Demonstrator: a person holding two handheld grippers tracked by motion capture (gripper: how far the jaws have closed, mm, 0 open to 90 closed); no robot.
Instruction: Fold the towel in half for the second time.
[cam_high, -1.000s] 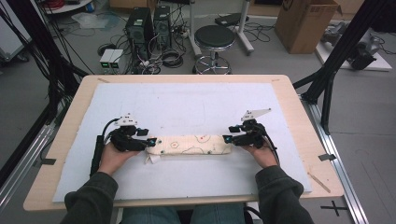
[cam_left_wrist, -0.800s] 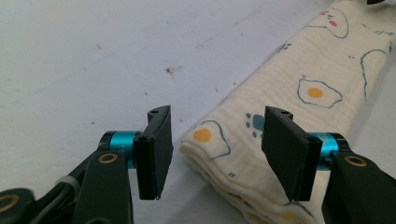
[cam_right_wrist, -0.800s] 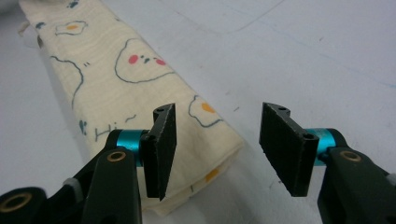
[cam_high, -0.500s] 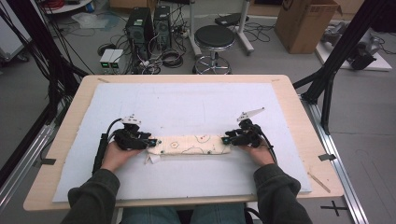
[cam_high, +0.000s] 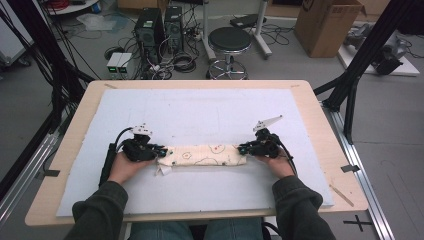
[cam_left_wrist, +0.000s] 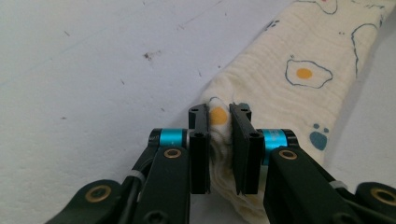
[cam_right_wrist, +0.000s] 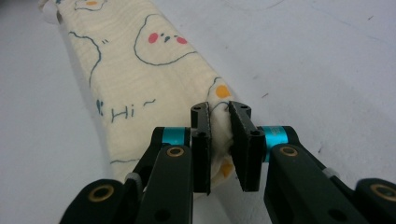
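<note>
A cream cloth (cam_high: 202, 154) printed with fried eggs and cartoon faces lies folded into a long narrow strip across the near middle of the white mat (cam_high: 210, 115). My left gripper (cam_high: 159, 151) is shut on the strip's left end, and the bunched fabric (cam_left_wrist: 219, 140) sits pinched between its black jaws. My right gripper (cam_high: 242, 148) is shut on the right end, where the cloth (cam_right_wrist: 140, 74) runs away from the jaws with an orange yolk print at the pinch. The strip stretches flat between the two grippers.
The mat covers most of a wooden table (cam_high: 320, 130). A small loose flap of cloth (cam_high: 163, 170) sticks out below the strip's left end. Beyond the table stand a black stool (cam_high: 229, 42), computer cases (cam_high: 159, 25) and a cardboard box (cam_high: 325, 22).
Both grippers have moved apart, left gripper leftward and right gripper rightward, and the cloth strip between them has been drawn longer and flatter.
</note>
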